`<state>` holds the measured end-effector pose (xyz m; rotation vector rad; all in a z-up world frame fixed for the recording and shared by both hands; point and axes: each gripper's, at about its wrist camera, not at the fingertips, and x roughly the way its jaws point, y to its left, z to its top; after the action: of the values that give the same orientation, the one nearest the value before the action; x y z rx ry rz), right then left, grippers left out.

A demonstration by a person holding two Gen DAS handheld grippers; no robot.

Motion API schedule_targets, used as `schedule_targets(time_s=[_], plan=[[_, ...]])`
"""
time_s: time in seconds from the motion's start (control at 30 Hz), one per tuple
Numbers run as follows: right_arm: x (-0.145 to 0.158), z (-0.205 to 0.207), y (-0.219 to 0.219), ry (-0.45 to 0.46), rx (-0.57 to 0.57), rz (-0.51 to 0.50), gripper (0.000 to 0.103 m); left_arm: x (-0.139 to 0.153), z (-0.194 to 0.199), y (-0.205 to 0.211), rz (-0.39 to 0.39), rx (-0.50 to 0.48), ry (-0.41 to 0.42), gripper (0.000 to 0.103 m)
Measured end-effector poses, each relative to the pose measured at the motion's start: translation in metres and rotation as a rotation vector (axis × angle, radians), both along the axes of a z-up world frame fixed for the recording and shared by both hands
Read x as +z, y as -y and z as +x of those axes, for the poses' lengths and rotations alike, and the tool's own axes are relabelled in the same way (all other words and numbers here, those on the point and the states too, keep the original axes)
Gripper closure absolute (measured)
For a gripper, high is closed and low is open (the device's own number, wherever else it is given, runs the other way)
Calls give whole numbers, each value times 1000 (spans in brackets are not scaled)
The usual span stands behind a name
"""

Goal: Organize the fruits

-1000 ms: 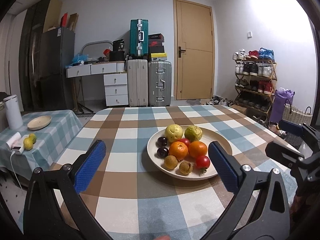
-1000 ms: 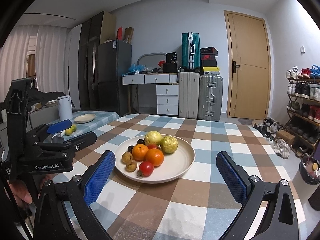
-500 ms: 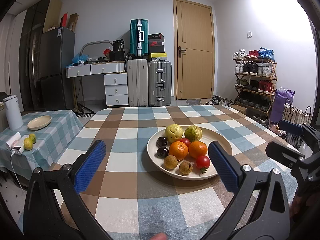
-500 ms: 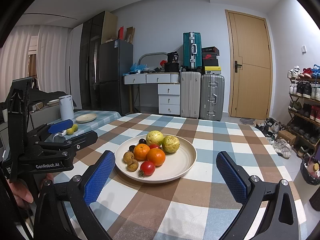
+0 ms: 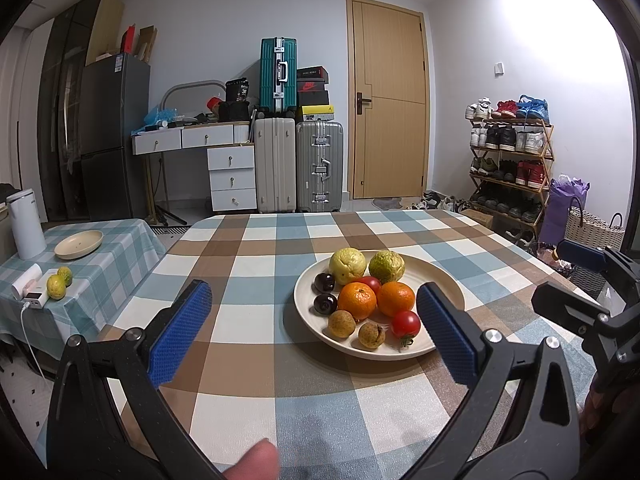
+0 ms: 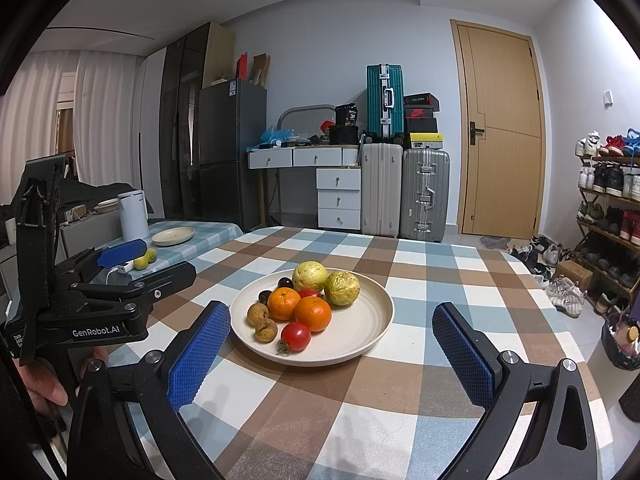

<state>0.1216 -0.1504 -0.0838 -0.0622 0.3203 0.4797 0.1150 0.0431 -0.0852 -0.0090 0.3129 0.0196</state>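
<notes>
Two pairs of tongs are held low over the checked desk (image 5: 256,360), and both are spread wide with nothing between the blue pads. The left tongs (image 5: 312,330) are seen with the plate (image 5: 444,280) just ahead and toward the right pad; the right tongs (image 6: 332,346) are seen with the same plate ahead and nearer the left pad. No fruit is touched by either pair.

On the plate, the fruits are gathered toward one side: two oranges (image 5: 376,299) in the middle, a red tomato (image 5: 405,324) nearest the tongs, two small brown fruits (image 5: 354,328) beside it, two dark plums (image 5: 325,293) to the left, and two large yellow-green fruits (image 5: 366,266) at the far side. A second tomato is partly hidden behind the oranges. The rest of the plate is bare.

Farther off, to the left of both tongs, a smaller side table (image 5: 100,264) is seen, on which a smaller dish (image 5: 79,244) and two small yellow-green fruits (image 5: 60,282) are set well apart from the main plate.

How far the task has gone cannot be settled: the fruits lie grouped on one plate, which would suit a finished gathering, or equally a heap waiting to be sorted elsewhere, perhaps to the smaller dish.
</notes>
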Motion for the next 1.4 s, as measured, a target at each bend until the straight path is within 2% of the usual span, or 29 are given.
schedule_targets(time_s=[1.4], plan=[[1,-1,0,0,0,1,0,-1,1,2,1,-1,1,1]])
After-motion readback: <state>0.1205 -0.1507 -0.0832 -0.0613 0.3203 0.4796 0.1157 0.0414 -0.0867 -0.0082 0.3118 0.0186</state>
